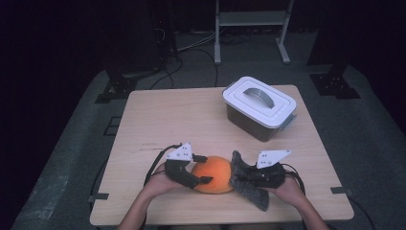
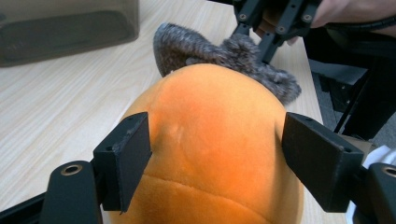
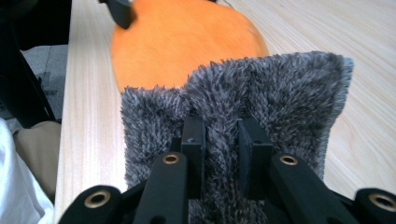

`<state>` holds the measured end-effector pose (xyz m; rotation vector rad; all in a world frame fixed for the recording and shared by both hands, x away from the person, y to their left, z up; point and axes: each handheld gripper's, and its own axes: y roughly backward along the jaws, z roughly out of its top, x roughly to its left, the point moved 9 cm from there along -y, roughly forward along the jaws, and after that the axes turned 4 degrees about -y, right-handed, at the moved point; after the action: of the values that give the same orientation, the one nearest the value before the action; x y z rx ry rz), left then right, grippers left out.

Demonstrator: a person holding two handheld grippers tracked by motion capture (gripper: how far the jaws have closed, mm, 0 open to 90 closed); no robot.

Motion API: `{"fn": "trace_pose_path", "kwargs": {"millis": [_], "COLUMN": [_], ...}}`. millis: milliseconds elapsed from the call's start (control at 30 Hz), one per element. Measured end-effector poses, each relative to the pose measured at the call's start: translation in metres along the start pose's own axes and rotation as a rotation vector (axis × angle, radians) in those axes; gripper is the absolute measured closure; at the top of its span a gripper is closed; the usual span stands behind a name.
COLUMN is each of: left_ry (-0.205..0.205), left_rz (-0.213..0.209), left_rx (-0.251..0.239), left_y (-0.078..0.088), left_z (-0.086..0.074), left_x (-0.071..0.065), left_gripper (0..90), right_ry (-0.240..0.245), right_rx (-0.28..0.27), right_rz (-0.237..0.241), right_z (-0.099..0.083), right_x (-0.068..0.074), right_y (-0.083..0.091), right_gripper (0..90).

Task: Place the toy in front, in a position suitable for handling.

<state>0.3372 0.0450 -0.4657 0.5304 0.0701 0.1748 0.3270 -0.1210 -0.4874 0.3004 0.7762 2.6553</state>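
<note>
Our left gripper [image 1: 200,168] has its two black jaws spread wide, one on each side of the orange soft toy [image 1: 213,174]. In the left gripper view the toy [image 2: 210,144] sits right between the jaws. The jaw on the left side of that view is right up against the plush. The other jaw has a thin gap next to it. So we are not squeezing the toy. It rests on the wooden table [image 1: 158,115], just in front of our left hand [image 1: 160,184].

Our right gripper [image 1: 242,176] has its jaws pulled in close. They pinch a fold of the grey fuzzy cloth [image 1: 246,184]. In the right gripper view the cloth [image 3: 280,88] stands up in front of the jaws like a little wall, and a strip of it is caught between them. Right behind the cloth is the orange toy [image 3: 187,42], and the cloth leans on it. One black jaw of the other gripper peeks in at the top of that view, on the far side of the toy.

Farther out, well past both grippers, a box with a white lid [image 1: 259,106] and a handle sits at the far side of the table.
</note>
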Motion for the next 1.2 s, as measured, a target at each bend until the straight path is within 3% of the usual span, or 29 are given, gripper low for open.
{"fn": "trace_pose_path", "kwargs": {"millis": [67,200,267,300,433,500,600,700,767,867,900,967,1100,1200], "left_ry": [-0.005,-0.008,-0.005,-0.008,0.013,0.047,0.065,0.061,0.045,0.036,-0.010,-0.025,-0.019,-0.002], "left_rz": [-0.008,-0.023,-0.026,-0.031,-0.006,0.010,-0.016,-0.024,-0.024,-0.021,-0.008,-0.003,-0.008,-0.012], "left_rx": [0.005,0.001,0.001,-0.012,-0.030,0.000,0.027,0.029,0.034,0.046,0.065,0.069,0.070,0.065], "left_y": [0.001,0.001,0.002,0.003,0.004,0.000,-0.005,-0.006,-0.007,-0.008,-0.007,-0.005,-0.004,-0.001], "left_z": [-0.001,-0.002,-0.002,0.001,0.005,0.002,-0.004,-0.006,-0.005,-0.006,-0.007,-0.007,-0.009,-0.012], "left_x": [-0.001,-0.003,-0.003,-0.003,0.001,0.005,0.002,0.001,0.000,-0.002,-0.004,-0.004,-0.002,0.001], "left_gripper": [24.9,24.9,24.8,23.1,15.9,10.2,11.3,11.5,12.2,16.9,21.9,28.7,31.6,31.6], "right_ry": [-0.006,-0.013,-0.011,0.012,0.044,0.053,0.052,0.047,0.035,0.054,0.065,0.058,0.045,0.008], "right_rx": [-0.016,-0.103,-0.100,-0.077,-0.064,-0.054,-0.057,-0.115,-0.163,-0.140,-0.110,-0.105,-0.086,-0.049], "right_rz": [0.002,0.016,0.023,0.023,0.050,0.070,0.066,0.049,0.068,0.058,0.053,0.054,0.043,0.036], "right_z": [0.002,0.019,0.020,0.017,0.015,0.013,0.015,0.026,0.036,0.035,0.029,0.027,0.021,0.009], "right_x": [-0.001,0.004,0.006,0.009,0.016,0.020,0.019,0.018,0.022,0.025,0.025,0.025,0.021,0.013], "right_y": [0.003,0.005,0.003,-0.003,-0.004,-0.005,-0.003,0.002,0.005,0.000,-0.006,-0.006,-0.005,-0.004], "right_gripper": [74.4,74.3,74.3,74.5,74.4,74.3,74.5,74.8,74.8,74.7,74.6,74.6,74.5,74.5]}}
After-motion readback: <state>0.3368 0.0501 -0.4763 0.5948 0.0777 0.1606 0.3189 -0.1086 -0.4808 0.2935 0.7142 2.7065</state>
